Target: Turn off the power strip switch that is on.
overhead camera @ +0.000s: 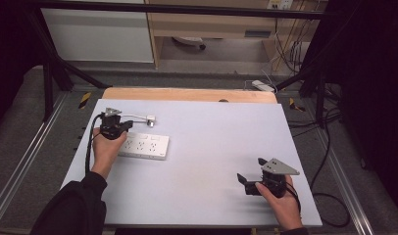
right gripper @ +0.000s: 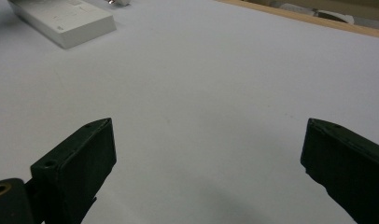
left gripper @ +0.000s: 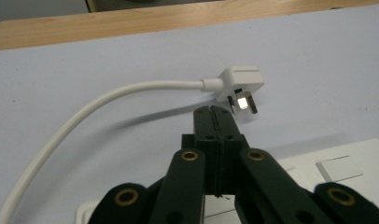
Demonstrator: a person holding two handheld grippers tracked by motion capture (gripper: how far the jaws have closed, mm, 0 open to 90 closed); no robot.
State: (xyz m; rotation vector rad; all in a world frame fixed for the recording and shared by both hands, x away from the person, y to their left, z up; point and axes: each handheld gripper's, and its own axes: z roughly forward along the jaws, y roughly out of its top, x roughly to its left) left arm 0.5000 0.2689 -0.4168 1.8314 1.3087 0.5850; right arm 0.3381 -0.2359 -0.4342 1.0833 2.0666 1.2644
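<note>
In the high view the left gripper sits at the upper left, over the near end of a white power strip. Its jaws are pressed together with nothing between them. Just beyond their tips, in the left gripper view, lies a white plug, prongs toward the gripper, its cord curving off to the lower left. The right gripper, at the lower right, has its jaws spread wide over the bare white table.

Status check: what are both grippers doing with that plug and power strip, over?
Left gripper shut, empty, over power strip. Plug just ahead, untouched. Right gripper open, idle. Nothing between.
</note>
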